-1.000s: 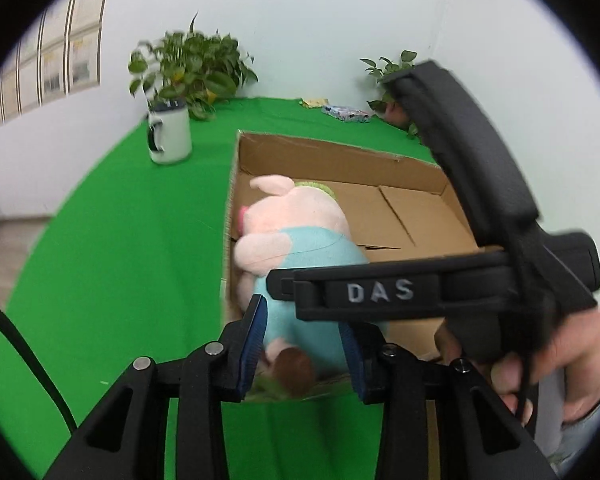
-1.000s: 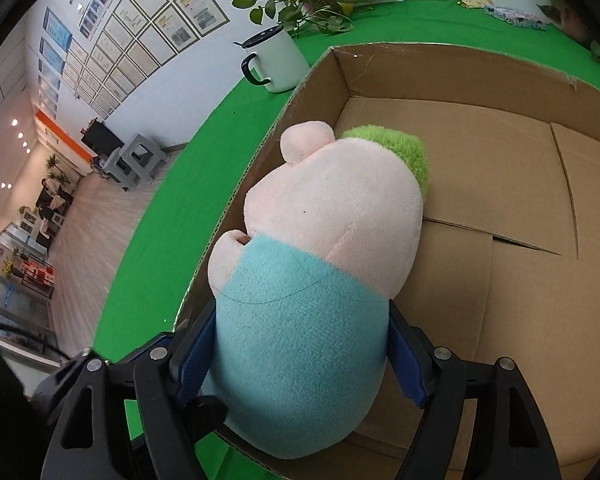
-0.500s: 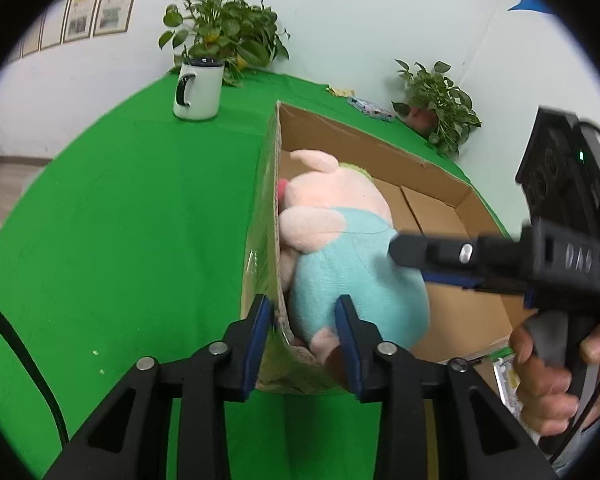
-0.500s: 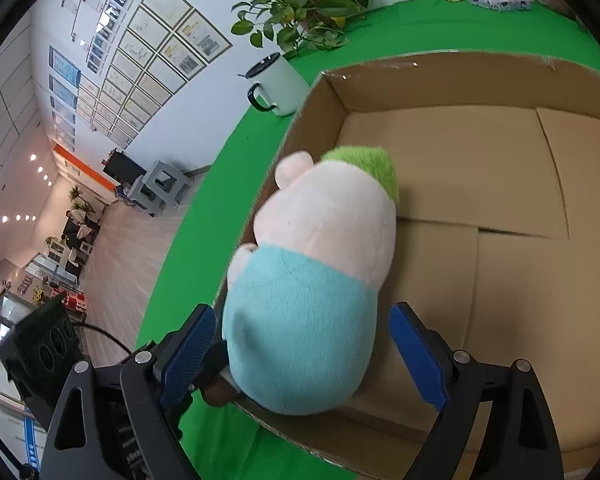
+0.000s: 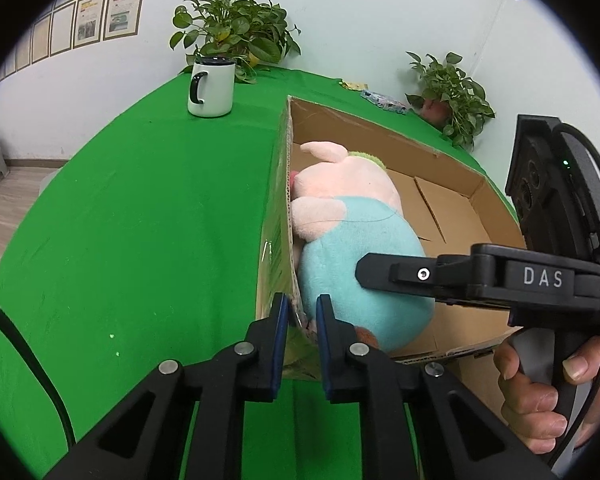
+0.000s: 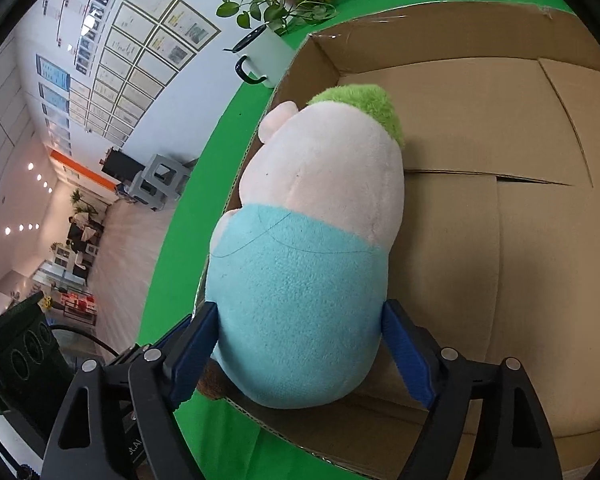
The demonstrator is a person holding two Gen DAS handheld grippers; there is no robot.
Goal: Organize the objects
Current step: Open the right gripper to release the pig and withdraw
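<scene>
1. A cardboard box (image 5: 452, 168) sits on the green surface (image 5: 140, 220), open at the top.
2. A soft pig toy (image 6: 312, 248) lies inside the box, pressed up against the box's left wall, near the front left corner. It has a pink head, a blue body and a green bit on top.
3. The left gripper (image 5: 300, 320) is squeezed tight on the box's left wall, close to the front corner — one pad is outside the wall and one is inside, next to the toy.
4. The right gripper (image 6: 300, 344) has its blue pads on the two sides of the toy's blue body. Its jaws are closing. The left pad is against the fur, and the right pad sits just at the edge of it — I cannot tell if it is pressing yet.
5. In the left view a hand (image 5: 540, 392) holds the handle of the right gripper at the front right of the box.
6. A white mug (image 5: 211, 87) with a black handle stands near the far edge of the surface, well apart from the box.
7. A leafy plant (image 5: 236, 32) is just behind the mug. A second plant (image 5: 452, 96) is at the far right corner of the surface.
8. Some small packets (image 5: 380, 98) lie at the far edge, between the two plants.
</scene>
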